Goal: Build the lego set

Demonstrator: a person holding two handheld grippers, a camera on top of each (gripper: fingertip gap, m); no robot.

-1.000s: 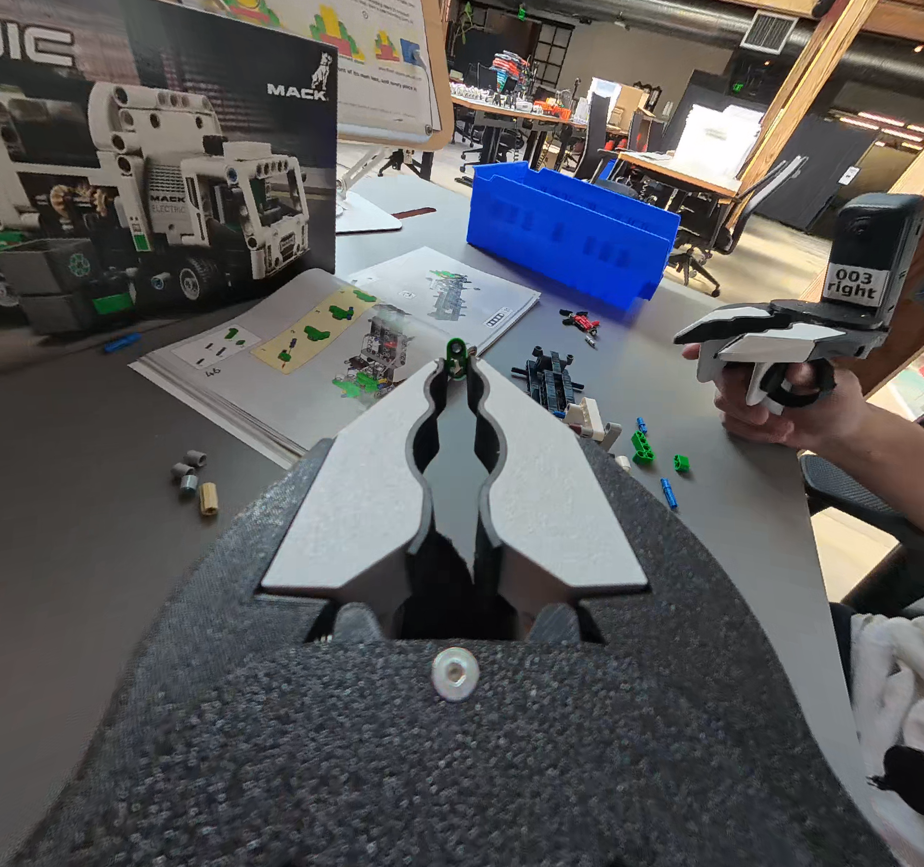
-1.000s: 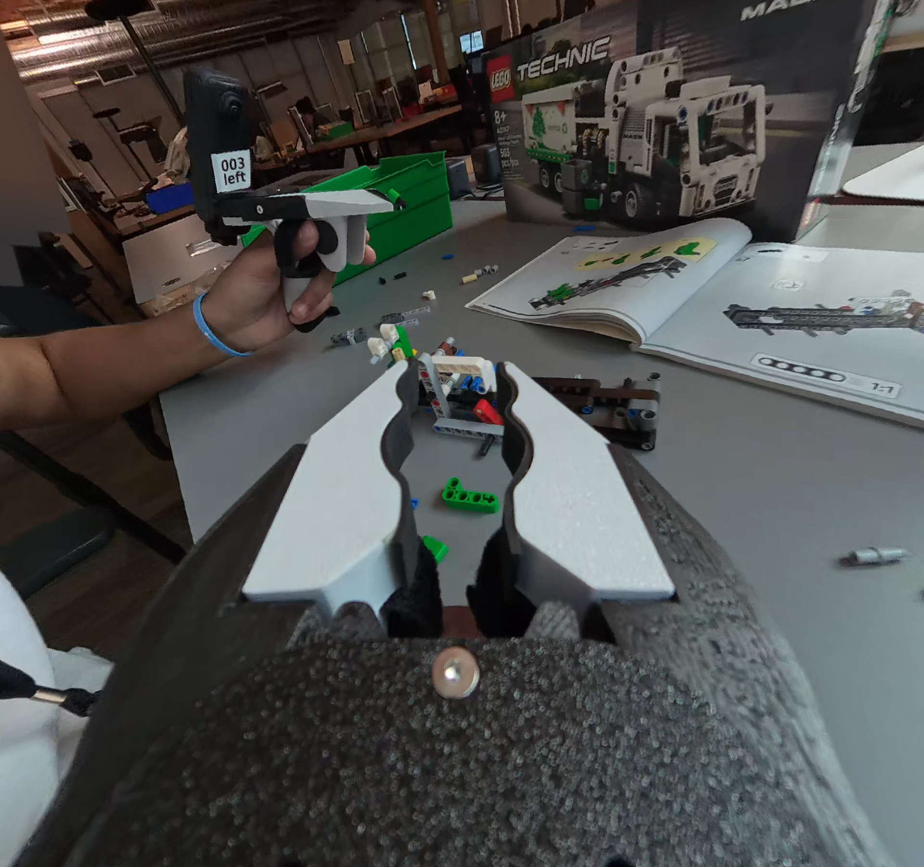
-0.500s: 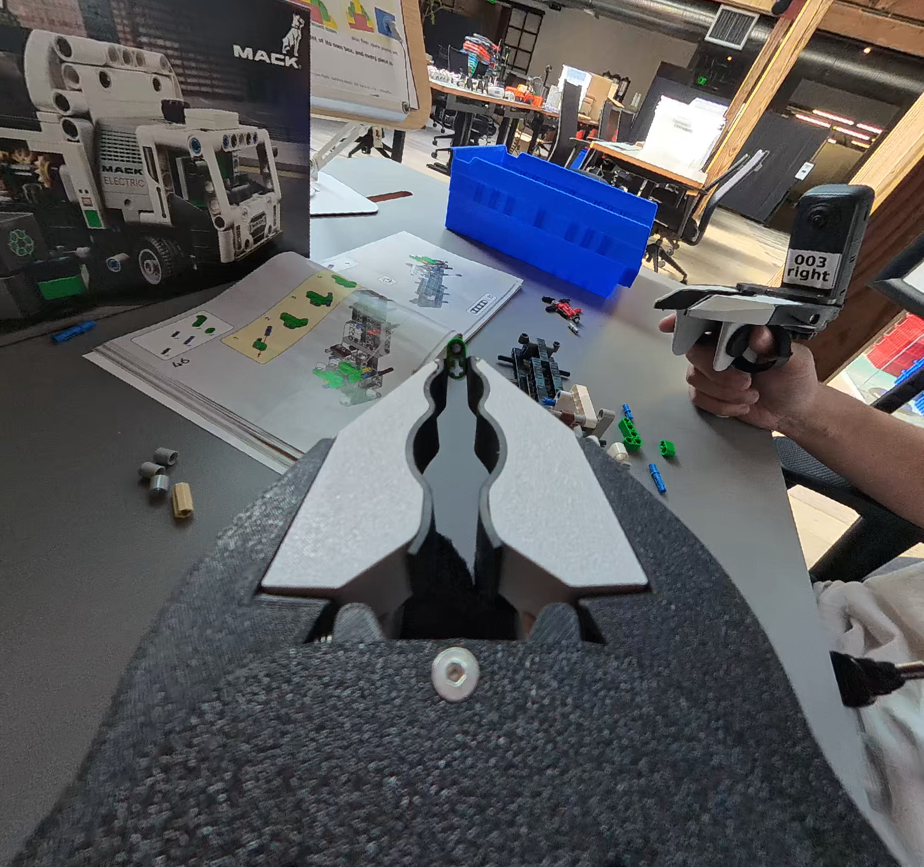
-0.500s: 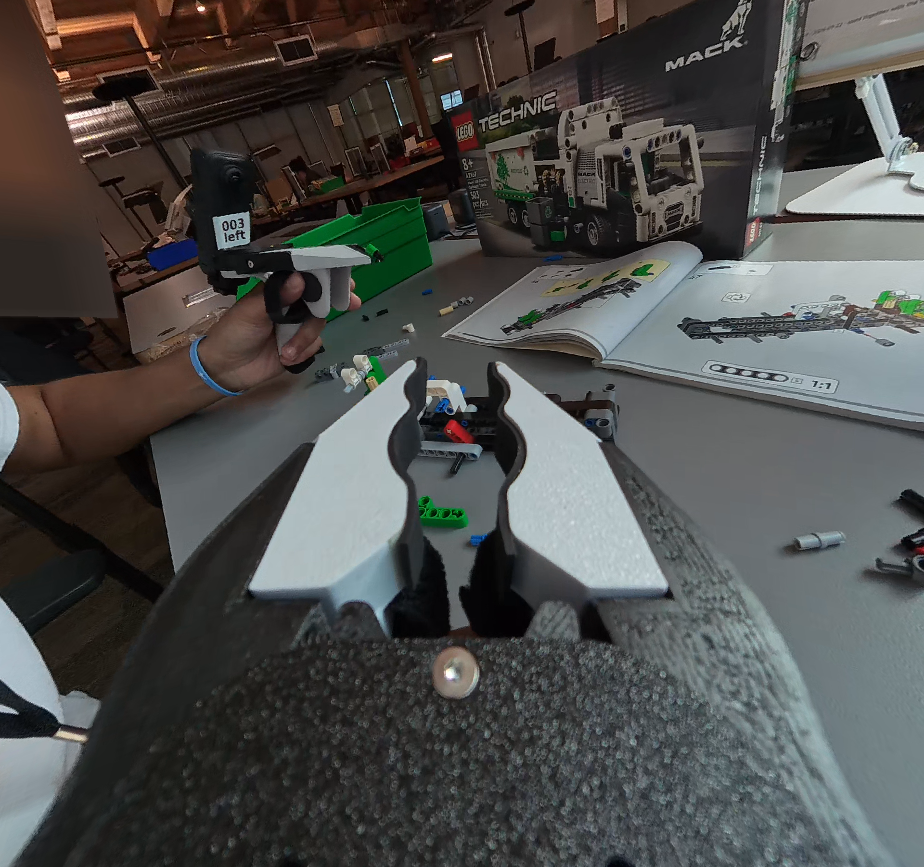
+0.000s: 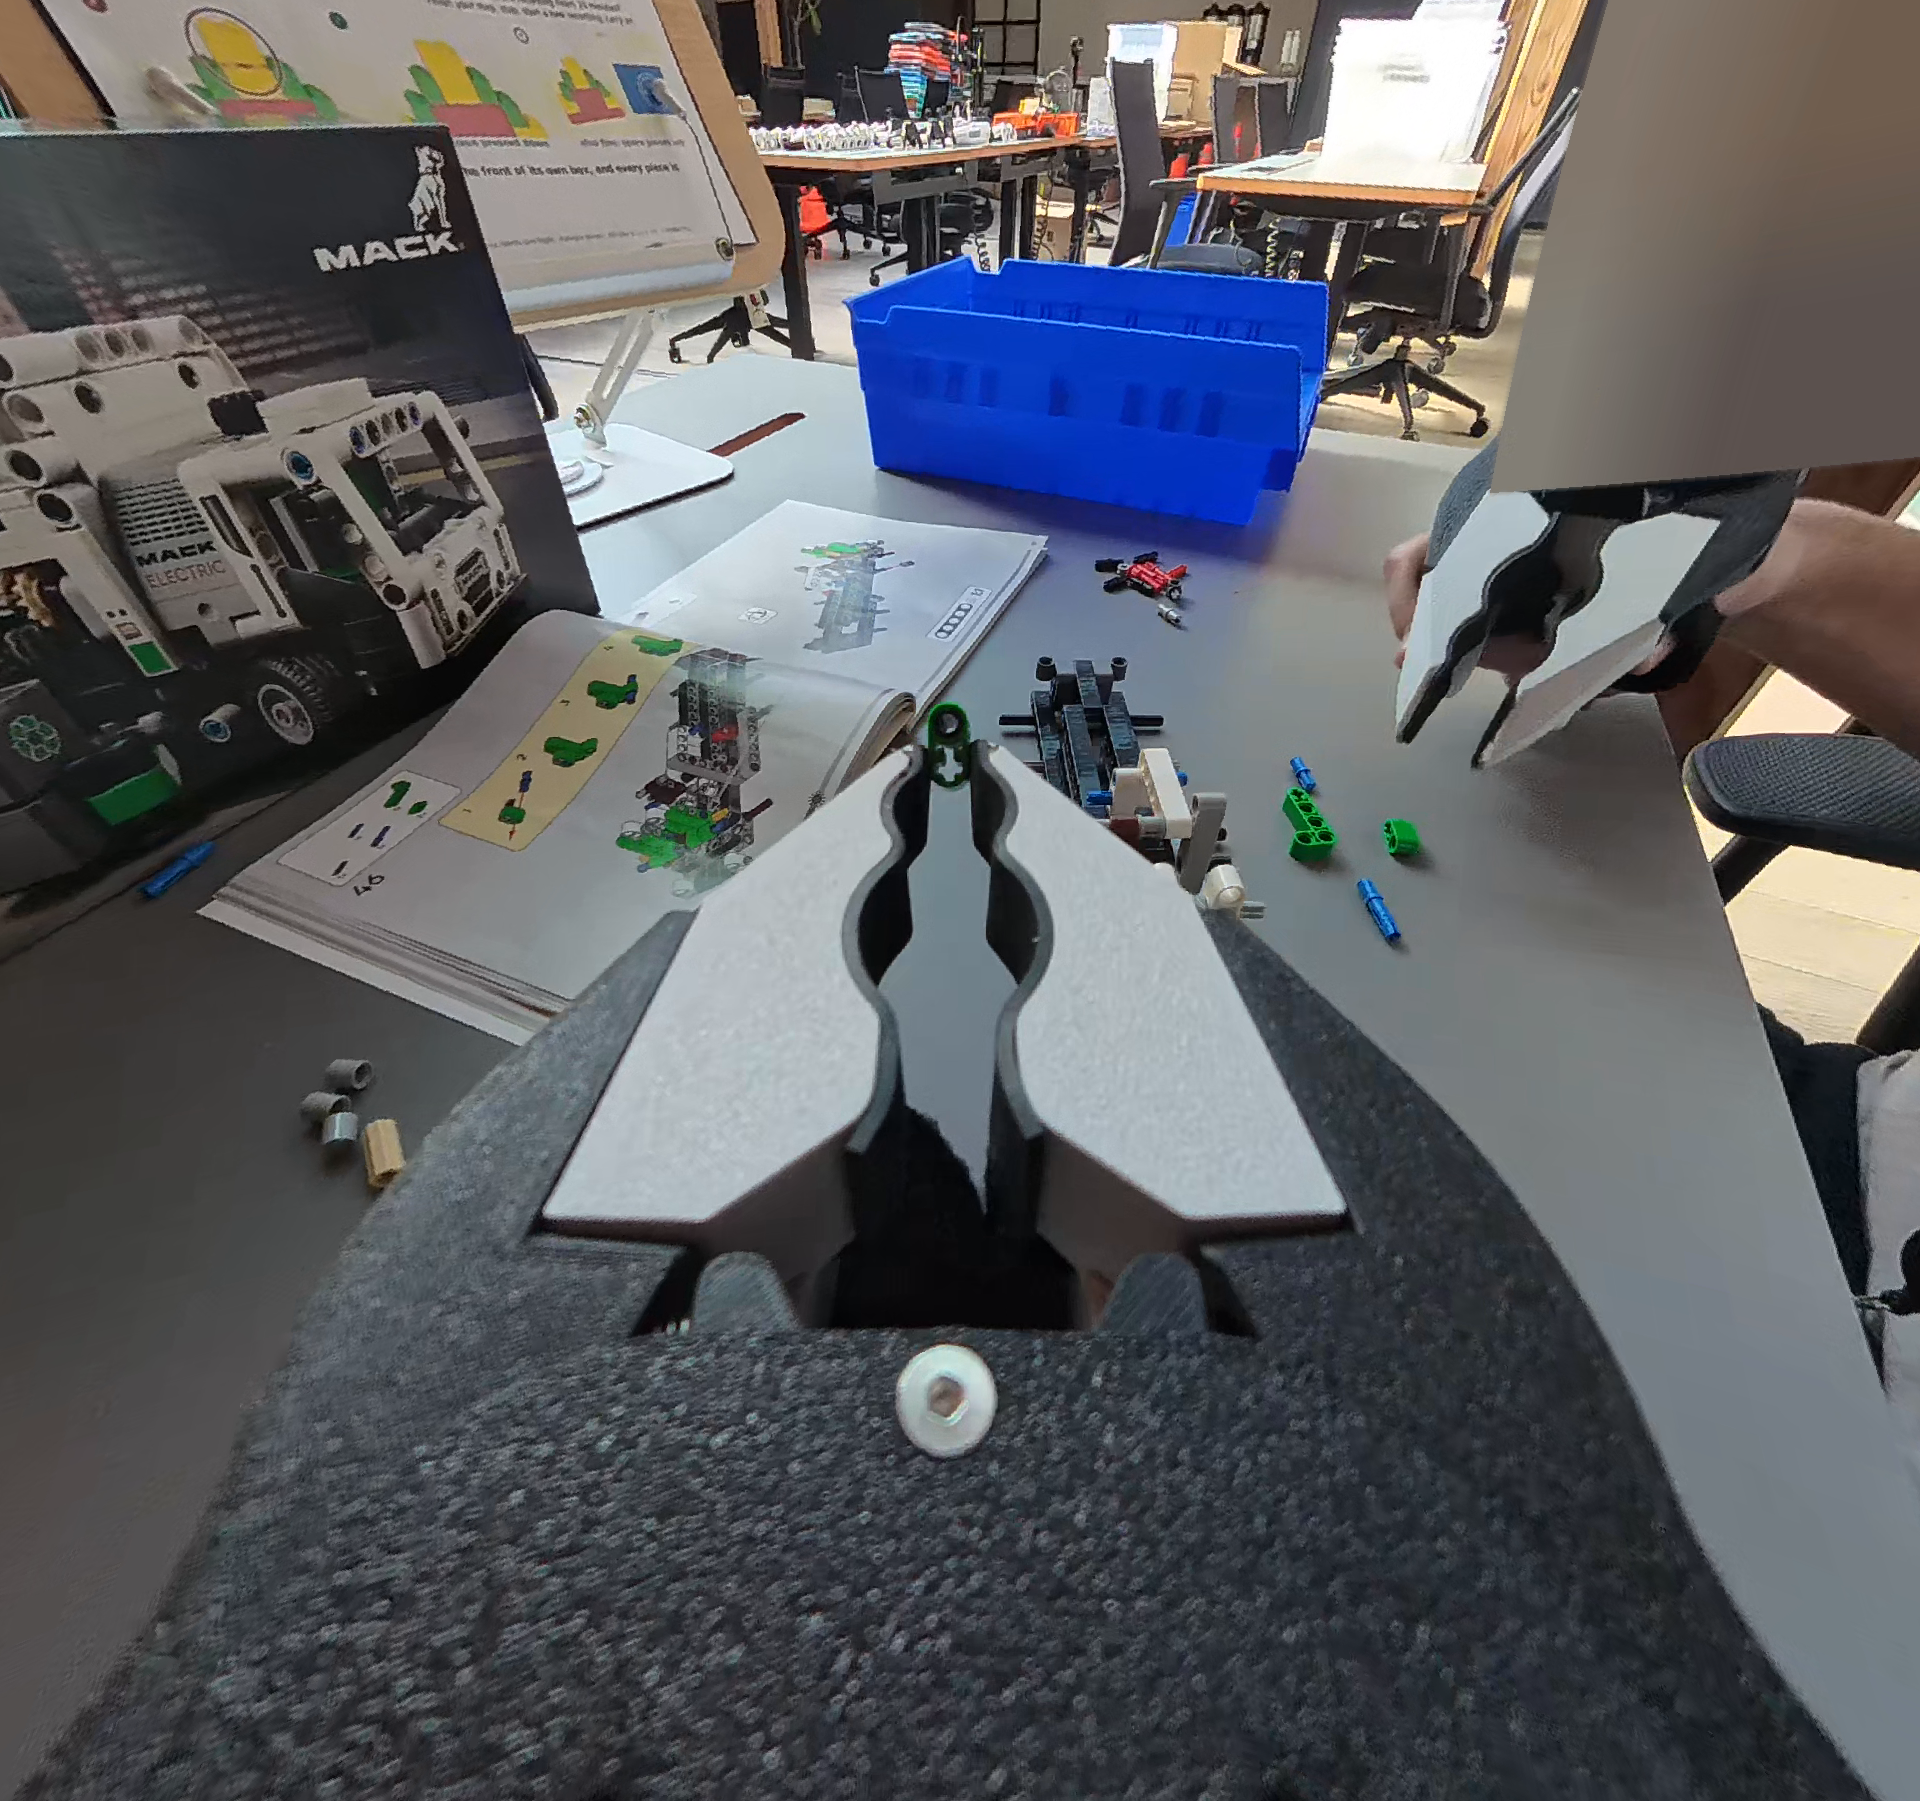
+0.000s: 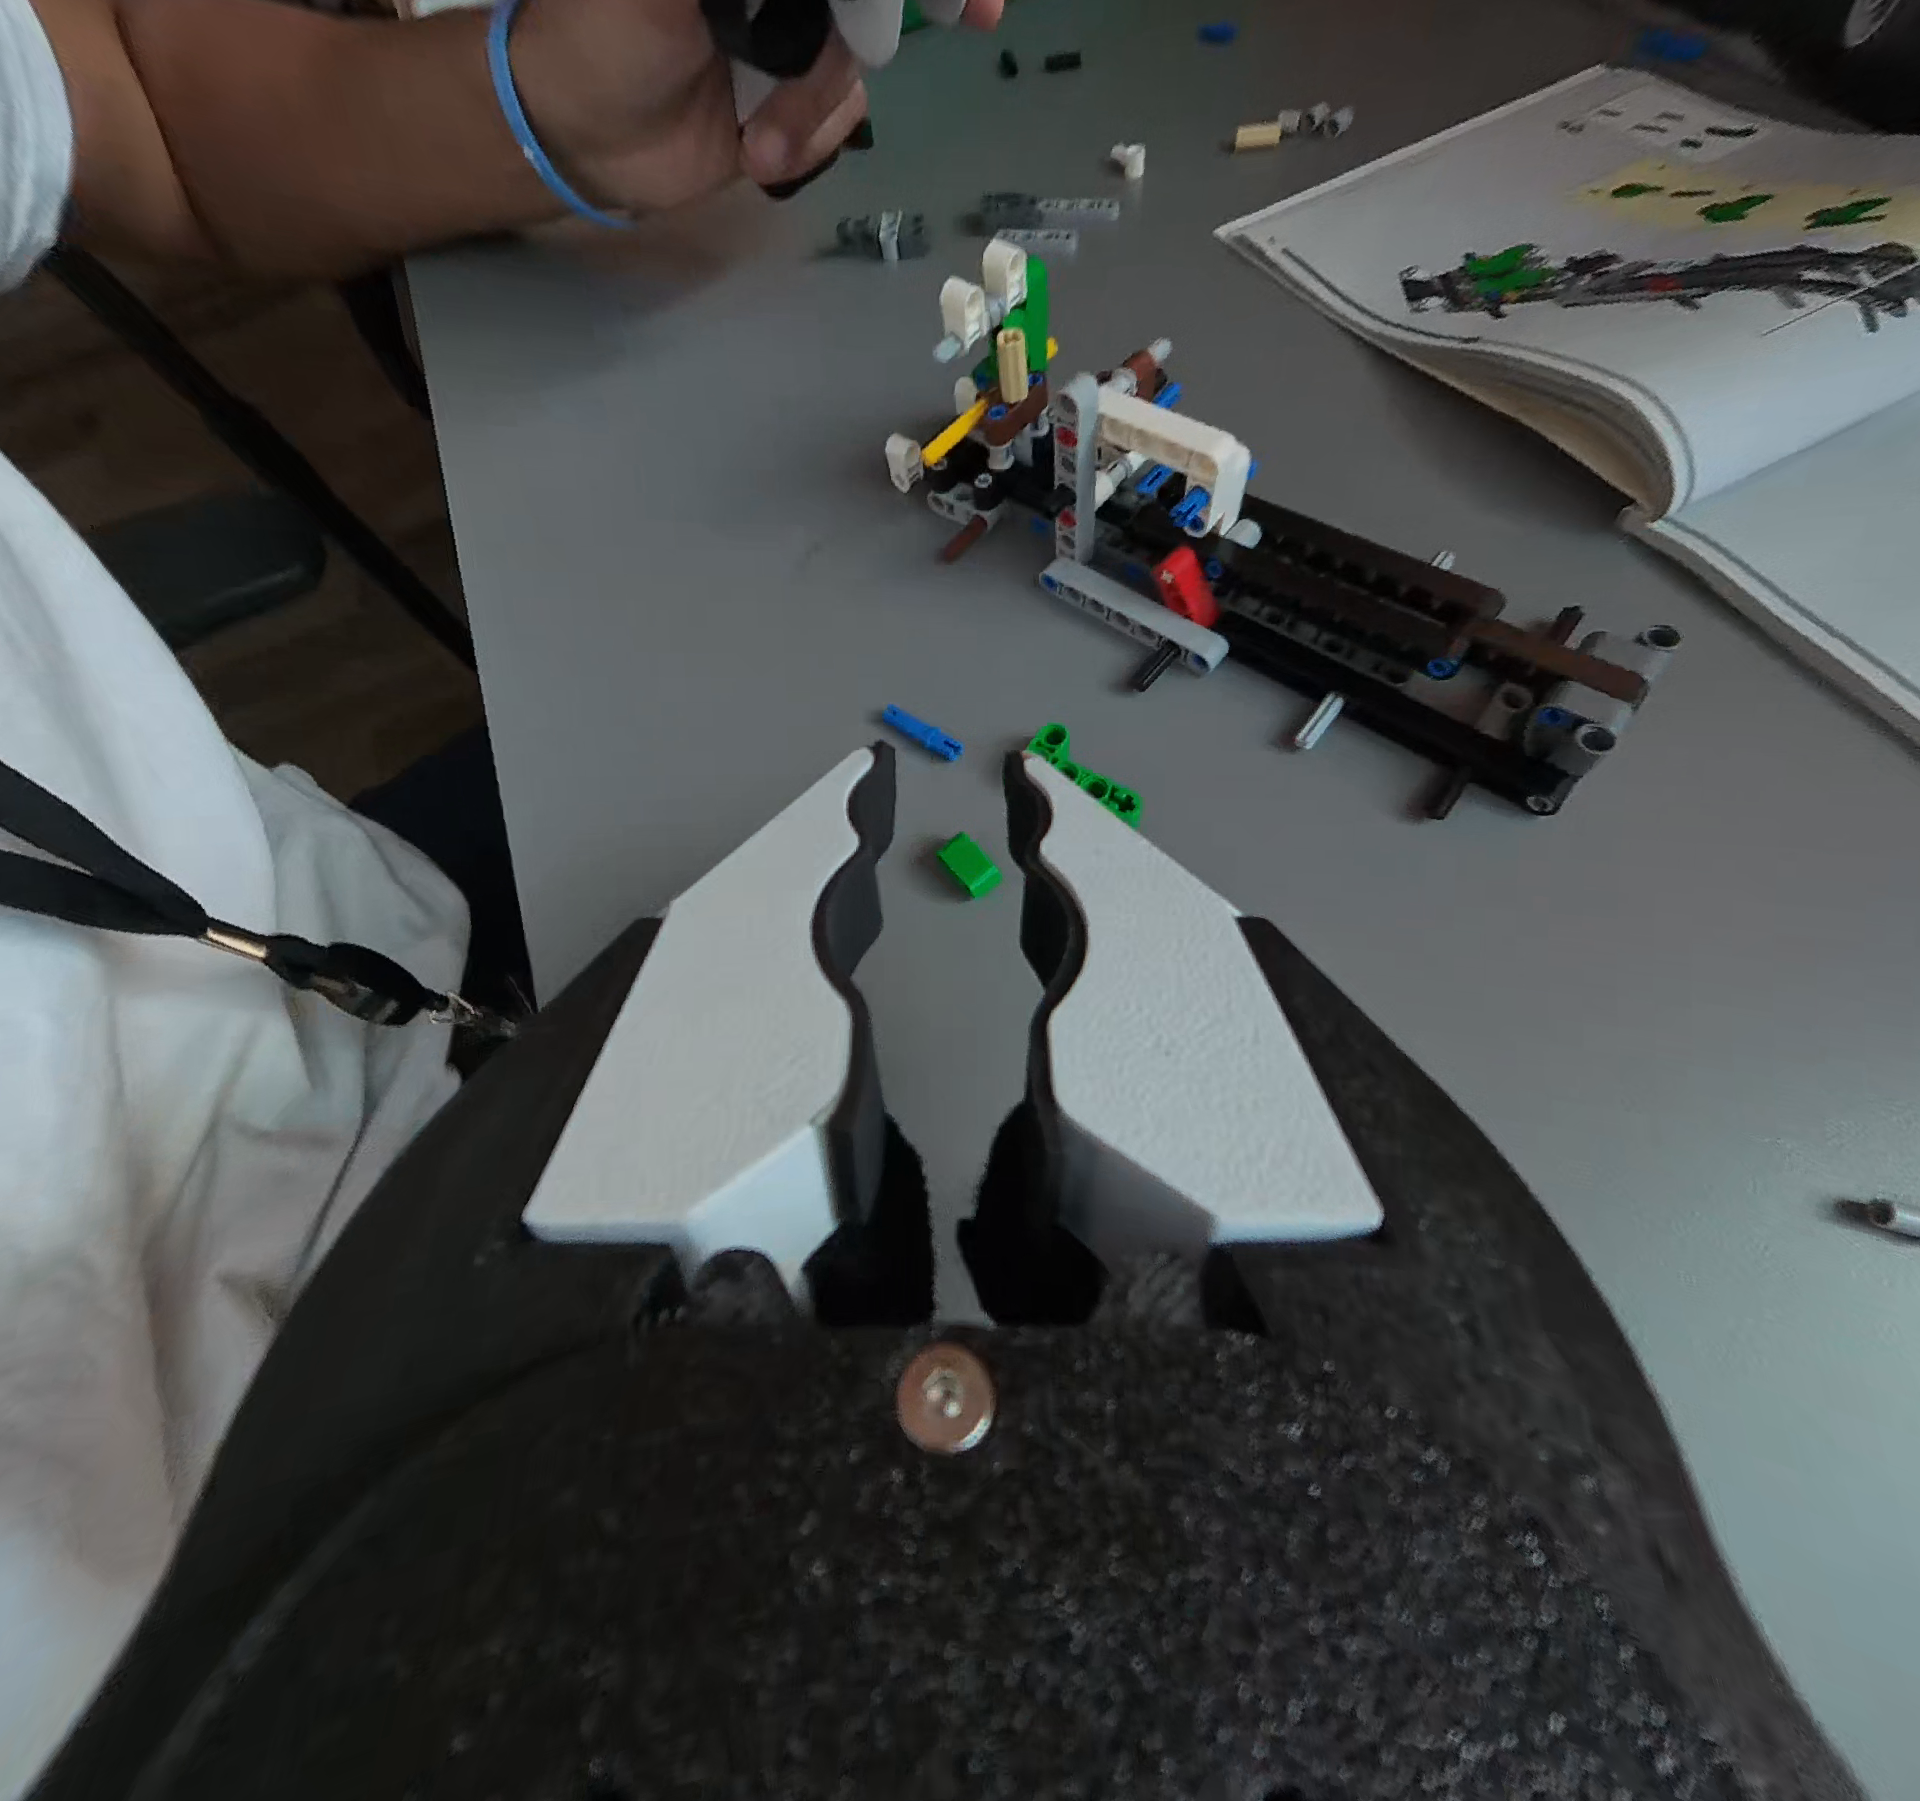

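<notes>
The left wrist view sits behind the left gripper (image 5: 948, 764), raised above the table (image 5: 1558, 1076), facing across it toward the box (image 5: 260, 463) and bin (image 5: 1081, 401). The right wrist view looks steeply down, close to the tabletop. Both views share the model (image 5: 1122, 764) (image 6: 1195, 525), booklet (image 5: 623, 764) (image 6: 1662, 317) and green beam (image 5: 1309, 824) (image 6: 1101, 787).

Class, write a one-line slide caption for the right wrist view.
Open right tool poised above a small green piece on the grey table, near the half-built chassis.
</notes>
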